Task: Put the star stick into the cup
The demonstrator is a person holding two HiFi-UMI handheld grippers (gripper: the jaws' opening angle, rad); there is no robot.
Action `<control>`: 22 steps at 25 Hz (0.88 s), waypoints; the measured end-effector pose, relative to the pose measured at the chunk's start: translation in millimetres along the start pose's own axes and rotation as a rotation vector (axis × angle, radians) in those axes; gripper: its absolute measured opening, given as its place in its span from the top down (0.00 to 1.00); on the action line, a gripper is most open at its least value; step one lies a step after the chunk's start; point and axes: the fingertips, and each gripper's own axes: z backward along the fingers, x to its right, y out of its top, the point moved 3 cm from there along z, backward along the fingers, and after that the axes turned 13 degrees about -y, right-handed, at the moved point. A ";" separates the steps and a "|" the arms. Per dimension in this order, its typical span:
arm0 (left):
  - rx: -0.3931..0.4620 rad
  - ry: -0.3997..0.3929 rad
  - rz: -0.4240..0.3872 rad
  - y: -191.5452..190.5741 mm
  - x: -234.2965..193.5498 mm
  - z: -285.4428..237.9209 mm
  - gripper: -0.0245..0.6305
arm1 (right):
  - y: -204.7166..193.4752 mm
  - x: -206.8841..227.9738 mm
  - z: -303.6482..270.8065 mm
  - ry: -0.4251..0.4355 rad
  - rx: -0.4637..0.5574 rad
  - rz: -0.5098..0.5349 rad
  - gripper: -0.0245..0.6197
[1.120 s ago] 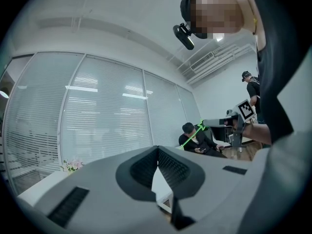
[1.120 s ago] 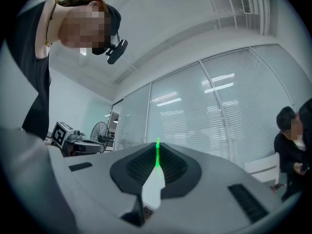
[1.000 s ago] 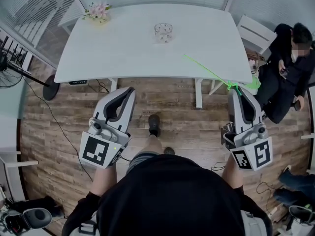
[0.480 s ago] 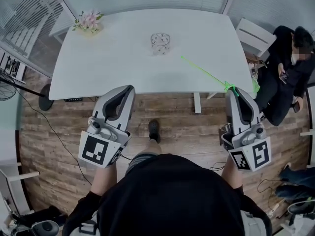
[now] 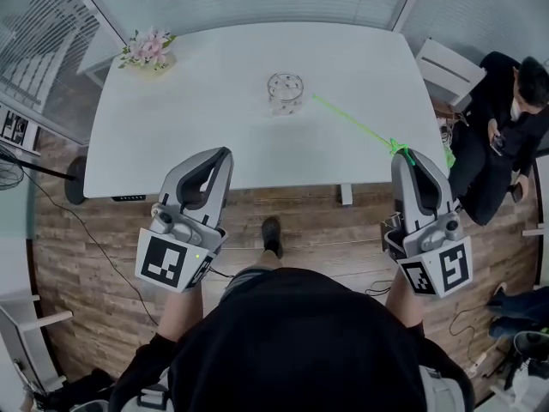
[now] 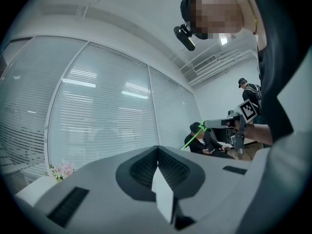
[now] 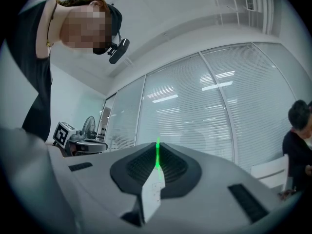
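A clear glass cup (image 5: 285, 92) stands near the middle of the white table (image 5: 214, 136). My right gripper (image 5: 406, 154) is shut on a thin green star stick (image 5: 356, 124), which reaches up and left from its tip over the table toward the cup; the stick's far end lies just right of the cup. In the right gripper view the green stick (image 7: 157, 156) stands up between the closed jaws. My left gripper (image 5: 225, 154) hangs at the table's front edge, shut, with nothing in it. The left gripper view shows the right gripper (image 6: 225, 124) and the green stick (image 6: 192, 139) far off.
A small pot of pink flowers (image 5: 147, 50) sits at the table's far left corner. A person in dark clothes (image 5: 506, 136) sits right of the table beside a white chair (image 5: 448, 65). Wooden floor lies below me, with cables at left.
The view has moved closer to the table. The stick's far end has swung nearer to the cup. Both grippers keep the same hold and pose.
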 end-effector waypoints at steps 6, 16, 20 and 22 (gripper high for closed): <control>-0.026 0.009 -0.013 -9.4 -44.7 -3.9 0.95 | -5.9 -7.8 -39.7 -0.002 -0.001 0.005 0.93; -0.005 -0.041 0.001 -13.1 -92.8 -28.0 0.95 | -12.9 -10.3 -86.0 -0.033 -0.007 0.009 0.93; 0.000 -0.060 0.001 -15.3 -104.5 -39.1 0.95 | -14.5 -8.1 -96.2 -0.048 -0.009 0.017 0.93; -0.007 -0.067 -0.006 -20.6 -112.9 -43.0 0.95 | -16.3 -5.3 -102.6 -0.060 -0.009 0.018 0.93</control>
